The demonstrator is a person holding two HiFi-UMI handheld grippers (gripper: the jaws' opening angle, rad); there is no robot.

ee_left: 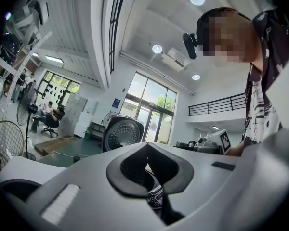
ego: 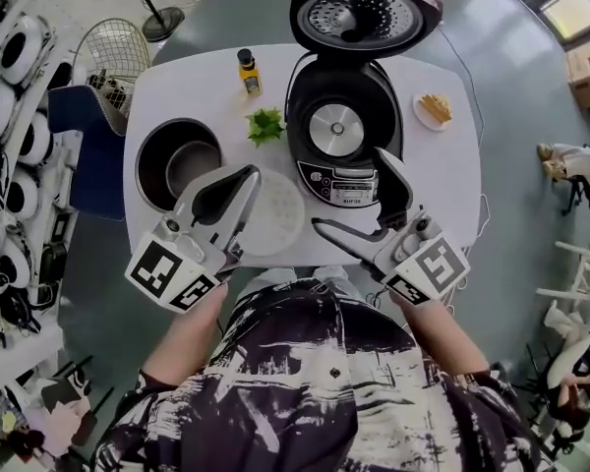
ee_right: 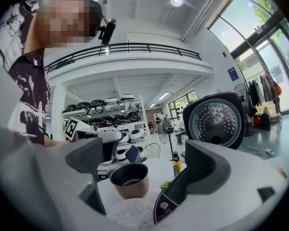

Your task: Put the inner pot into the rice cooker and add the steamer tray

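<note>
The dark rice cooker (ego: 336, 131) stands open on the white table (ego: 442, 180), its lid (ego: 364, 8) raised and its well bare. The inner pot (ego: 177, 165) sits alone at the table's left. A white perforated steamer tray (ego: 273, 216) lies flat near the front edge. My left gripper (ego: 248, 177) hovers between pot and tray, jaws shut with nothing in them. My right gripper (ego: 349, 190) is open in front of the cooker's control panel. In the right gripper view, the pot (ee_right: 130, 179), tray (ee_right: 132, 214) and cooker (ee_right: 180, 196) lie beyond the open right gripper (ee_right: 147, 162).
A yellow-capped bottle (ego: 248, 72) and a green leafy sprig (ego: 265, 126) sit left of the cooker. A small plate of food (ego: 435, 109) is at the right. A floor fan (ego: 113, 52) and shelves of cookers (ego: 10, 116) stand beside the table's left.
</note>
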